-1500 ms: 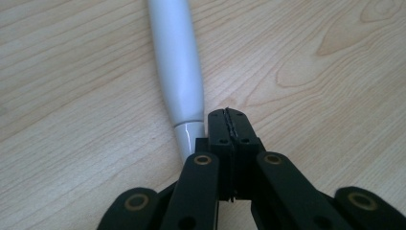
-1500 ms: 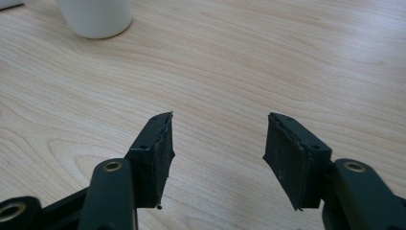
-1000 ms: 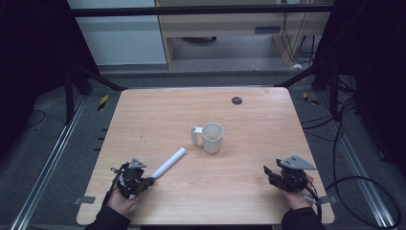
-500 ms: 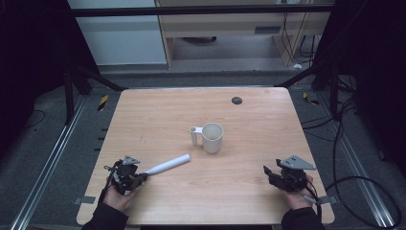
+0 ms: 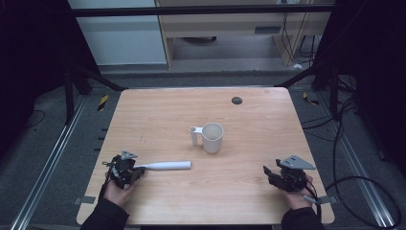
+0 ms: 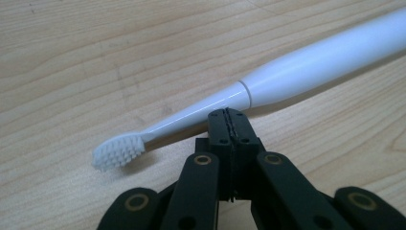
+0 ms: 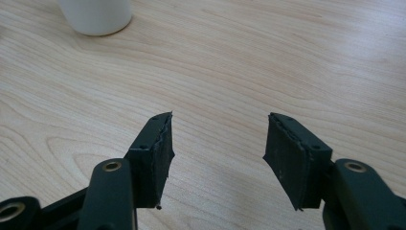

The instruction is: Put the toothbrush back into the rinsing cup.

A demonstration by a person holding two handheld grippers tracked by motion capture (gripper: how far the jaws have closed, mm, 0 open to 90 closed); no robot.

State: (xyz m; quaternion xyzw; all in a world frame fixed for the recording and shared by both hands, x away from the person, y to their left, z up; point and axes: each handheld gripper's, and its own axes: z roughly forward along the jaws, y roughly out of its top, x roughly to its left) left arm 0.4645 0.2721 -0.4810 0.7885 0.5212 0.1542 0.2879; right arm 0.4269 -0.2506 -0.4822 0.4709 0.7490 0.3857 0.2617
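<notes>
Resting low on the pale wooden table (image 5: 158, 115), the left gripper (image 5: 128, 170) has its two black jaws pressed flat together with nothing between them, and in the left gripper view (image 6: 231, 125) the closed tips meet the slim neck of a white plastic electric toothbrush (image 6: 268, 84) that lies on its side just beyond them. Whether the tips actually touch the neck or sit a hair short of it cannot be told. From these closed jaws the brush head with its short white bristles (image 6: 117, 151) lies a little to the left, and the thicker smooth handle runs away to the upper right; a thin seam marks where neck joins handle, just past the tips. In the high view the toothbrush (image 5: 165, 165) stretches flat from this gripper's nose toward the middle of the table, its blunt end pointing at the right gripper (image 5: 277, 175), which is well apart from it. That right gripper is held by the person's hand near the table's near edge, its jaws standing partly apart, a moderate gap with bare wood between the ribbed pads (image 7: 158, 153) and nothing gripped. Ahead of it and to the left stands a white cylindrical ceramic mug (image 5: 212, 137) with its handle turned toward the left gripper's side; the right gripper view catches the mug's base (image 7: 95, 17) at the far upper left.
</notes>
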